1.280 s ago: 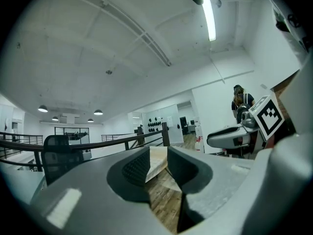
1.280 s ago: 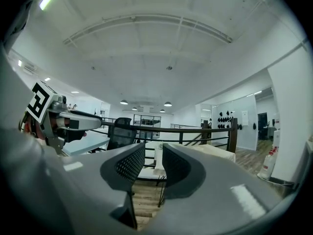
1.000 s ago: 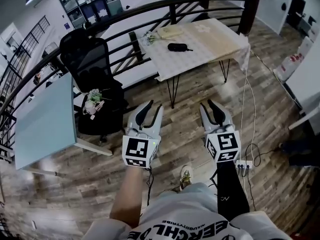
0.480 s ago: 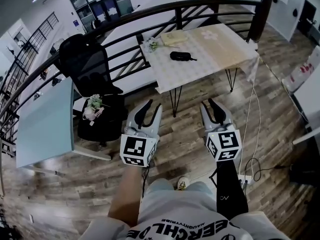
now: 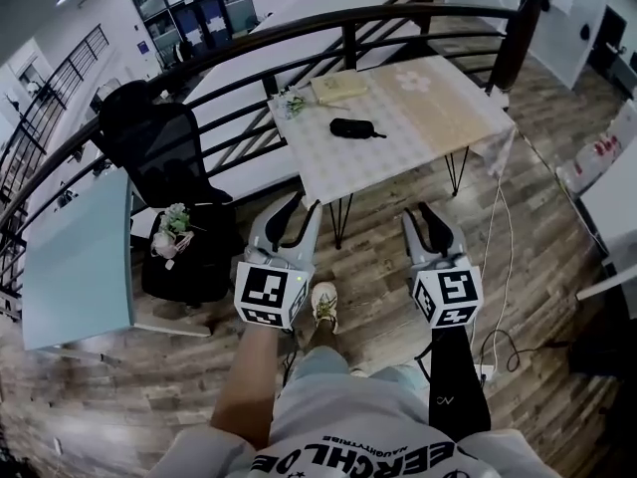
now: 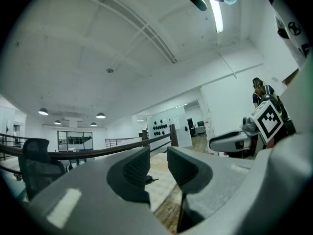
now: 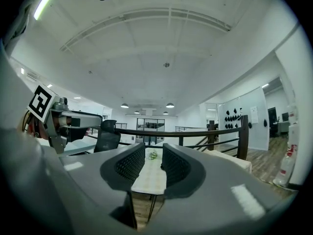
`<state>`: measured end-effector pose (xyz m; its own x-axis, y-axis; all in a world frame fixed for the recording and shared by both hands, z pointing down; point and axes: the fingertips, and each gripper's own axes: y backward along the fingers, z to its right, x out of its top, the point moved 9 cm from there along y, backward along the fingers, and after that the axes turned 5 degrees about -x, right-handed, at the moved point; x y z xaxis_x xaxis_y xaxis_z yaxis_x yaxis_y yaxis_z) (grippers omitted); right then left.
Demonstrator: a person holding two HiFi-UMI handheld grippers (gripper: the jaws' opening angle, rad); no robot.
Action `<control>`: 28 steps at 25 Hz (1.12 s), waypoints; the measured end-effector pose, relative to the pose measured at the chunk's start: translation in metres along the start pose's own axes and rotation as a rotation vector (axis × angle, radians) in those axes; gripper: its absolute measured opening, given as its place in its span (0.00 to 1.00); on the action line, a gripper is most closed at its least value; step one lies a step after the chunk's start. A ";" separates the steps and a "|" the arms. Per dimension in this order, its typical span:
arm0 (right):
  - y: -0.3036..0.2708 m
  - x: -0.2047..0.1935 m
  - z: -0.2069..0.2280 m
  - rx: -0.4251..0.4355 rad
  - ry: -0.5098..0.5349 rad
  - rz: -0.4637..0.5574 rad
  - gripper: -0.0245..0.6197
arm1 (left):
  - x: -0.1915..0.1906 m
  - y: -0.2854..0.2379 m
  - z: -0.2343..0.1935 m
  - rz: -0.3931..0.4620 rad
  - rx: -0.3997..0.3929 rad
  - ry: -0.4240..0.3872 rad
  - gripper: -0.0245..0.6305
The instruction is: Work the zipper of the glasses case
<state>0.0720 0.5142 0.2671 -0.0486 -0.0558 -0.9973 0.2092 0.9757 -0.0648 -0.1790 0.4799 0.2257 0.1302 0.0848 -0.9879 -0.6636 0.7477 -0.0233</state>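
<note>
The black glasses case [image 5: 353, 127] lies on the light tablecloth of a table [image 5: 428, 98] some way ahead, in the head view. Both grippers hover over the wooden floor, well short of the table. The left gripper [image 5: 299, 212] is open and holds nothing. The right gripper [image 5: 426, 217] is open too, also with nothing in it. In the left gripper view the case [image 6: 148, 180] shows small and far off, between the pads of the left gripper [image 6: 159, 163]. The right gripper [image 7: 153, 163] looks along the table's length.
A curved black railing [image 5: 299, 23] runs behind the table. A black office chair [image 5: 149, 137] and a pale blue tabletop [image 5: 75, 257] stand at the left, with a small plant [image 5: 171, 229] between them. A power strip [image 5: 485, 371] and cable lie on the floor at right.
The person has stepped forward: the table and case are nearer in view. A shoe now shows between the grippers. Both grippers stay open and level.
</note>
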 end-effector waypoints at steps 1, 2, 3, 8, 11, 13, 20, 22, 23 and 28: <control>-0.010 0.000 0.004 -0.007 0.005 0.001 0.25 | -0.002 -0.011 -0.007 0.004 -0.007 0.000 0.22; -0.020 0.001 0.008 -0.015 0.010 0.004 0.25 | -0.004 -0.023 -0.016 0.007 -0.015 -0.002 0.22; -0.031 0.003 0.013 -0.025 0.013 0.006 0.25 | -0.005 -0.035 -0.024 0.011 -0.023 -0.004 0.22; -0.094 0.011 0.031 -0.074 0.014 0.002 0.25 | -0.008 -0.097 -0.072 0.020 -0.070 -0.013 0.22; -0.135 0.019 0.039 -0.107 0.015 -0.004 0.25 | -0.009 -0.135 -0.107 0.019 -0.102 -0.016 0.22; -0.165 0.025 0.044 -0.123 0.015 -0.004 0.25 | -0.008 -0.160 -0.132 0.022 -0.122 -0.021 0.22; -0.249 0.045 0.052 -0.184 0.027 0.001 0.25 | -0.010 -0.230 -0.201 0.039 -0.184 -0.036 0.22; -0.266 0.047 0.053 -0.200 0.025 -0.001 0.25 | -0.012 -0.243 -0.216 0.043 -0.196 -0.035 0.22; -0.273 0.047 0.053 -0.208 0.028 -0.001 0.25 | -0.014 -0.248 -0.222 0.044 -0.203 -0.031 0.22; -0.294 0.044 0.054 -0.263 0.056 0.000 0.24 | -0.028 -0.268 -0.243 0.048 -0.239 0.000 0.22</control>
<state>0.0616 0.2138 0.2405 -0.1041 -0.0511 -0.9933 -0.0517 0.9976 -0.0459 -0.1840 0.1169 0.2225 0.0947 0.1165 -0.9887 -0.8242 0.5661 -0.0122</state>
